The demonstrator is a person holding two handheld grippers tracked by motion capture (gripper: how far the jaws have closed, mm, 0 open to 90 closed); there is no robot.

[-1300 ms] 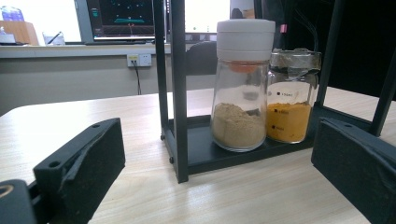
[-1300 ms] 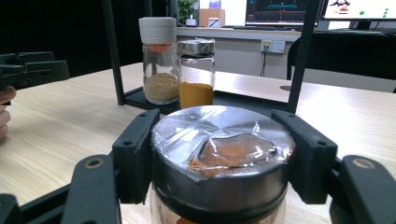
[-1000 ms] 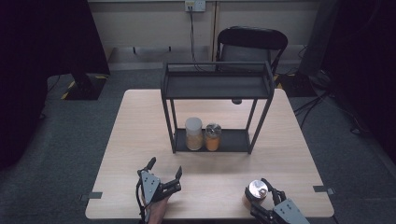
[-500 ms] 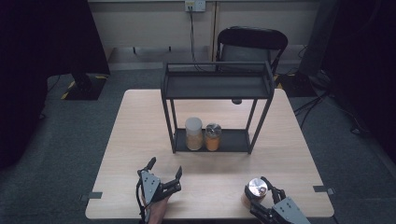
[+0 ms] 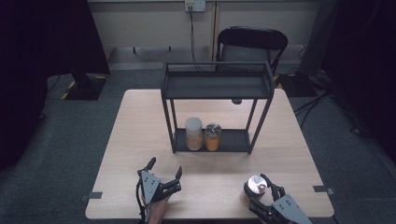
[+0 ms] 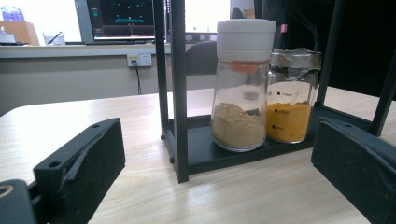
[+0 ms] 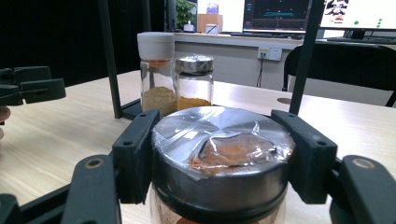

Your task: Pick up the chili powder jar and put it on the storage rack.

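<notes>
Nothing has shifted since the earlier frame: the right gripper (image 5: pixel 259 190) still pinches the jar (image 7: pixel 223 158) by its lid, on the worktop (image 5: pixel 140 121) well in front of the rack (image 5: pixel 215 87). Left gripper (image 5: pixel 164 171) idles, jaws spread. Lift straight, stay level, and clear the rack's post before setting it beside the two jars (image 5: pixel 203 134).

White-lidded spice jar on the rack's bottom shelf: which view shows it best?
The left gripper view: the white-lidded jar stands close and sharp, tan powder visible, touching or nearly touching the foil-capped jar. The right gripper view shows it smaller, behind the right tool's held jar. The high view shows it tiny, from above.
</notes>
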